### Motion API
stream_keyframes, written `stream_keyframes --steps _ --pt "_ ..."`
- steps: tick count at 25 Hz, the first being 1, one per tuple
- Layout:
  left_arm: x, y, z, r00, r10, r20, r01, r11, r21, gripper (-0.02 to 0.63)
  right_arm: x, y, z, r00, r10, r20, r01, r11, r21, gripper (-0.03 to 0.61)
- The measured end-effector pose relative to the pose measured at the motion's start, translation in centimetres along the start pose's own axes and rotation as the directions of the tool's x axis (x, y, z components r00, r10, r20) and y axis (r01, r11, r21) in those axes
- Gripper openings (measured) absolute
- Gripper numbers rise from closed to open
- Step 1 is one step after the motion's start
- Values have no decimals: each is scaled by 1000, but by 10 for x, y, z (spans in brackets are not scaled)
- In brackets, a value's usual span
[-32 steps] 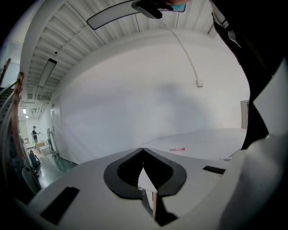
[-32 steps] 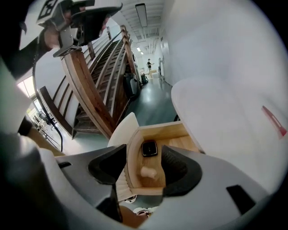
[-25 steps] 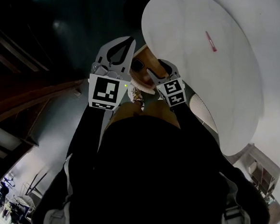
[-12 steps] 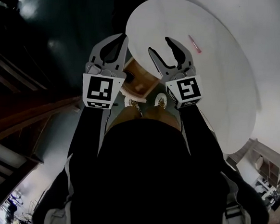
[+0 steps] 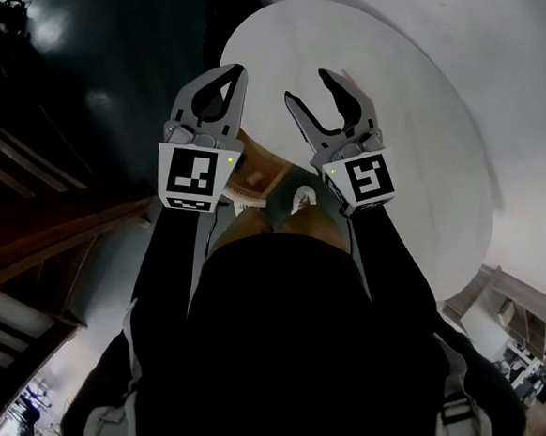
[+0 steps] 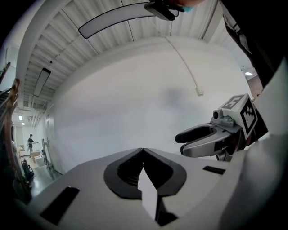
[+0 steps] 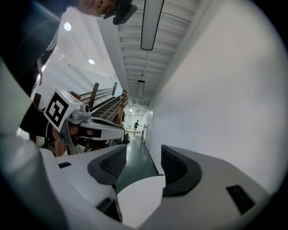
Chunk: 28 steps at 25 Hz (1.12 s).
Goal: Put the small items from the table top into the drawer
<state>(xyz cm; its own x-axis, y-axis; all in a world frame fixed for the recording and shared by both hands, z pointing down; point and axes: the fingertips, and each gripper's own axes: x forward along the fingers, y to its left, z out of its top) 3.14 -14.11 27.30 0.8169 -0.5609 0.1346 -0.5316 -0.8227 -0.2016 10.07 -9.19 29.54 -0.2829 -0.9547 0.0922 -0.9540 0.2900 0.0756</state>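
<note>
The round white table top [image 5: 420, 139] fills the upper right of the head view. A thin pink item [image 5: 348, 77] lies on it, mostly hidden behind my right gripper's far finger. The open wooden drawer [image 5: 260, 176] shows below the table edge, between my two grippers. My left gripper [image 5: 235, 72] is held over the table's left edge with its jaws shut and nothing in them [image 6: 143, 151]. My right gripper [image 5: 310, 87] stands open and empty above the table [image 7: 143, 152]. A slice of the white table [image 7: 139, 197] shows between its jaws.
The person's shoes [image 5: 303, 198] stand on the dark floor by the drawer. Wooden stairs [image 5: 27, 231] run along the left. A white wall [image 6: 135, 103] faces the left gripper. A corridor [image 7: 135, 130] runs past the right gripper.
Both grippers have risen from around the drawer to table height, the right one by more, and it now points level. The pink item has slipped behind the right gripper's finger.
</note>
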Motion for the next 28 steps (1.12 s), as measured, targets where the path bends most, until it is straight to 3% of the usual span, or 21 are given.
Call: stream_keyframes --steps 5,16,20,25,28 --pt "23 -20 5 1000 -20 -5 20 1000 -5 15 -14 -25 -2 1000 -7 -29 6 999 -43 258" --pt "83 -81 22 994 -113 4 113 994 6 15 -56 -97 -6 994 -112 -20 112 993 26 258" --pt "87 -88 23 991 -131 6 131 991 6 15 -56 -102 -13 992 -113 -56 113 994 -5 258" --pt "101 -100 18 992 -128 -17 128 992 0 15 -52 -129 -64 977 -66 -201 65 998 -15 246" --pt "109 -104 12 993 -113 -42 113 994 -6 15 -42 -146 -118 941 -3 -338 -1 1000 -11 230"
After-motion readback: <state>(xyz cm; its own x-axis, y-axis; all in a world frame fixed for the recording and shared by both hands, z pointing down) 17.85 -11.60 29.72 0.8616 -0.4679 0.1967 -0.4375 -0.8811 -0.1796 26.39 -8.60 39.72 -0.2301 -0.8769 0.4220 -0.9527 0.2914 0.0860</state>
